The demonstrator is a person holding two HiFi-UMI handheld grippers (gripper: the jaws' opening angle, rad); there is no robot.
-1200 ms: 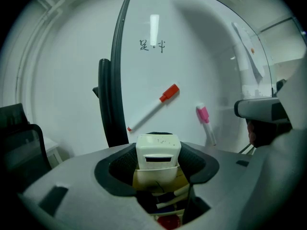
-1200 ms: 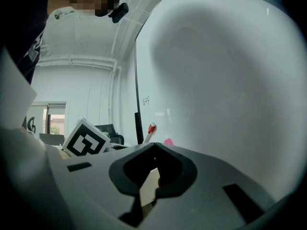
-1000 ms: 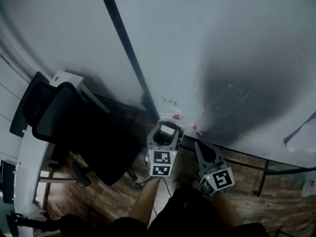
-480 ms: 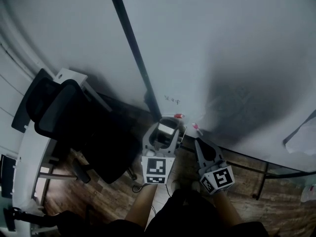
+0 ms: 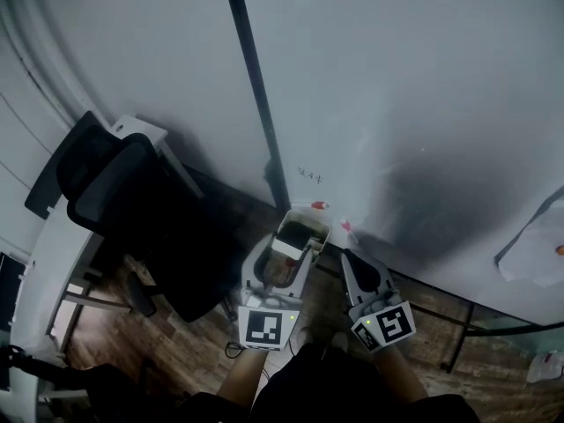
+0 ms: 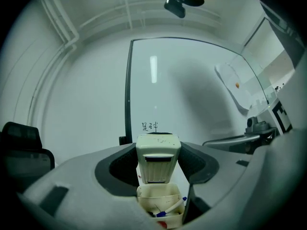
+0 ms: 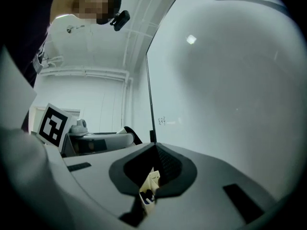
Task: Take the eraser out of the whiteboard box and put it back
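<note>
Eraser (image 6: 158,158) clamped in left hand-held gripper (image 5: 286,254), above whiteboard box (image 6: 160,193) rim.

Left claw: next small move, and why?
Probably ease the eraser down into the box. The left claw grips it clear above the open box, so the lift-out looks done and only the return remains.

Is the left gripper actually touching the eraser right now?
Touching. The left gripper view shows the eraser pinched between the jaws of the left gripper, each jaw pressed against one of its sides.
</note>
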